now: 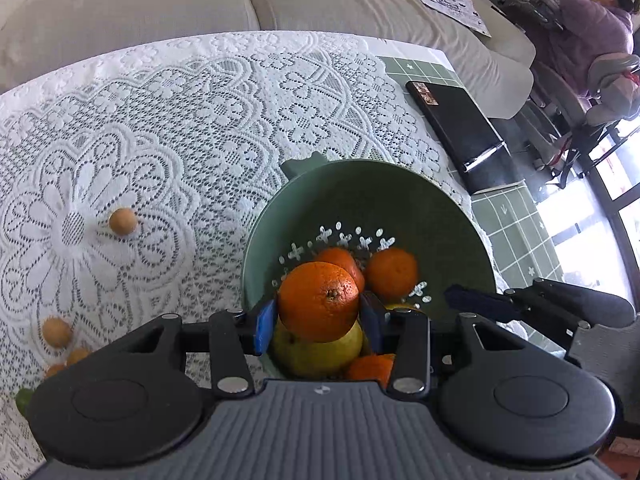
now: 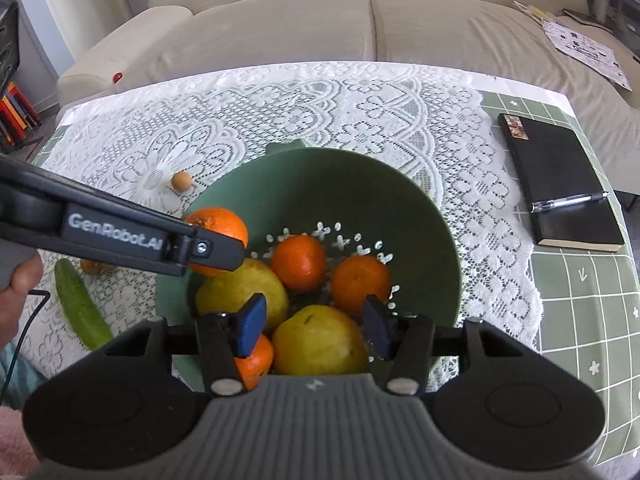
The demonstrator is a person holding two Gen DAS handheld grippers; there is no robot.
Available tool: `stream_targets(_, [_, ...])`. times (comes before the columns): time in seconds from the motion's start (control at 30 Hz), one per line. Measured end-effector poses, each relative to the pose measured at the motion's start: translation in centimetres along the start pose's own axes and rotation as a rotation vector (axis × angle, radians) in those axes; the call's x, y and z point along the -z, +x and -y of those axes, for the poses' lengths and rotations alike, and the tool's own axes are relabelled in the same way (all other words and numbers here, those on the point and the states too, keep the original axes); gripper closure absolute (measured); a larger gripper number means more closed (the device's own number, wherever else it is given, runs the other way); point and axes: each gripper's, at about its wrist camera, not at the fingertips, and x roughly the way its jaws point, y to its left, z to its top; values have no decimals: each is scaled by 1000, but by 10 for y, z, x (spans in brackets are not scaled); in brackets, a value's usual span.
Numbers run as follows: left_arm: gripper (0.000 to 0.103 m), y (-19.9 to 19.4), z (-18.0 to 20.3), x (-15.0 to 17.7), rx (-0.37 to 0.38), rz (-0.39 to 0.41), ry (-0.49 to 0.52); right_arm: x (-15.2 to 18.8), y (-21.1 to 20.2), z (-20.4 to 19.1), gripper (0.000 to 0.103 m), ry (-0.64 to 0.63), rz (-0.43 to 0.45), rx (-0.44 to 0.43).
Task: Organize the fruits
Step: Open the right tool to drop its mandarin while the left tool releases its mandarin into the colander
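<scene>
Over green bowl (image 1: 460,240) — left tongs (image 1: 318,320) clamp orange (image 1: 318,300); right tongs (image 2: 314,322) parted, empty.

L gripper (image 1: 318,322): jaws closed partway, blue pads (image 1: 265,326) pressed on both sides of an orange (image 1: 318,300), held up off the fruit beneath. In the R wrist view the L gripper (image 2: 218,250) enters from the left, slanting down to the right; bare hand (image 2: 18,300) on its handle at the frame's left edge. R gripper (image 2: 314,326): jaws apart, pads (image 2: 251,322) touching nothing, nothing between them, poised above the bowl (image 2: 400,200).
</scene>
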Motion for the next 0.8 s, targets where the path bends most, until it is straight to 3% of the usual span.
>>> stream_targets(0.23, [53,12,8,-3,-104,-4,54,-1,9,-4,49,-24,-13,15])
stream_targets(0.8, [41,-7,3,6,-58,40,23,-5,6,-22,37,-75,-6,52])
